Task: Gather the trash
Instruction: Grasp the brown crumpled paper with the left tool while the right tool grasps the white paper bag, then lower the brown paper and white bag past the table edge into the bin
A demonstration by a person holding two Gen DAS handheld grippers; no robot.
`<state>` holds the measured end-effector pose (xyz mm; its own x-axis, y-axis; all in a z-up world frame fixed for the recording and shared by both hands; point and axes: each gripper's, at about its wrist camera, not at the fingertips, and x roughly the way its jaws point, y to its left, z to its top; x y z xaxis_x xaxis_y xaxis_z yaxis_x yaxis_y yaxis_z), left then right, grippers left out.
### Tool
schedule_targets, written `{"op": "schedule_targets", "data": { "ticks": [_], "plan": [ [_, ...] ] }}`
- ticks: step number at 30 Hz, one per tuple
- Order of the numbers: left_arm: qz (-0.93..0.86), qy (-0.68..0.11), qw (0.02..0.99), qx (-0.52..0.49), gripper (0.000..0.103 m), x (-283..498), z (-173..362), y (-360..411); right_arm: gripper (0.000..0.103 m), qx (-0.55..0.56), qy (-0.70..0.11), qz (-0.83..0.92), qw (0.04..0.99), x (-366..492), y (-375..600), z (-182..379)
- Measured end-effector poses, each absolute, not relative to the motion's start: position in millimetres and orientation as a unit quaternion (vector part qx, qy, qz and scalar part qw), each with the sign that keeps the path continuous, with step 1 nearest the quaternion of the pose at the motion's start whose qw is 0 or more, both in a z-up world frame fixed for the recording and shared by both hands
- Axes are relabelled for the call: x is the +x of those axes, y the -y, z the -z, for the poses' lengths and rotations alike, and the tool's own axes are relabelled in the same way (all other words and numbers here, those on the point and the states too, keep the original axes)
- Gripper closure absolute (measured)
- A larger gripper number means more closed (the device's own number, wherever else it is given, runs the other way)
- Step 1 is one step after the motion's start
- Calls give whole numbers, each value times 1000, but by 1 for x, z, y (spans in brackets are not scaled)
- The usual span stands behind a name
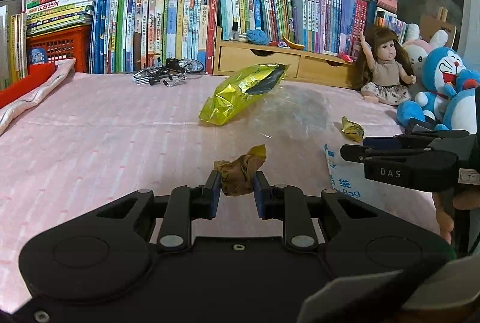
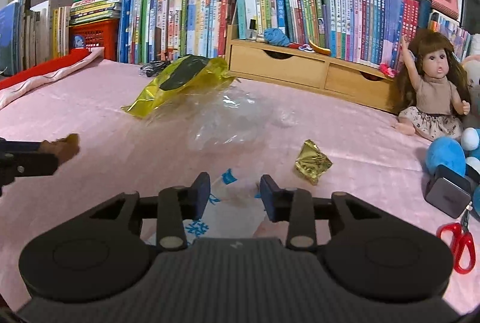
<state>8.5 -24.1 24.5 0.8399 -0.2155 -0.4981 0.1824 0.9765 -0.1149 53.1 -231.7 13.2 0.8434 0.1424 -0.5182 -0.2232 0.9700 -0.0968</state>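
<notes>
My left gripper (image 1: 237, 188) is shut on a crumpled brown wrapper (image 1: 241, 171) just above the pink bedsheet (image 1: 105, 128); the right wrist view shows that wrapper (image 2: 67, 146) at the far left. Over a white plastic bag with blue print (image 2: 222, 215) my right gripper (image 2: 235, 192) stands open, its blue pads apart; in the left wrist view this bag (image 1: 345, 179) lies under the right gripper (image 1: 355, 150). A yellow-green foil bag (image 1: 240, 92), a clear plastic bag (image 2: 228, 119) and a small gold wrapper (image 2: 312, 164) lie farther out.
Books and a wooden drawer shelf (image 2: 288, 67) line the back. A doll (image 2: 432, 95) and blue plush toys (image 1: 444, 89) sit at the right, with red scissors (image 2: 459, 245) and a dark box (image 2: 447, 197). A model bicycle (image 1: 168, 72) lies near the books, and folded cloth (image 1: 30, 89) at the left.
</notes>
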Motion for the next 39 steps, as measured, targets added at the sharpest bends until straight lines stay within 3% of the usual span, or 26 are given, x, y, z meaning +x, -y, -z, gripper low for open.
{"op": "schedule_targets", "data": {
  "ticks": [26, 30, 39],
  "plan": [
    [110, -268, 957, -34, 80, 9, -20, 25, 37, -121, -294, -95, 943, 88, 228, 2],
    [111, -268, 956, -34, 80, 9, -20, 24, 86, -121, -299, -101, 941, 84, 225, 1],
    [112, -266, 957, -37, 80, 6, -23, 25, 90, -118, -269, -120, 948, 52, 220, -11]
  ]
}}
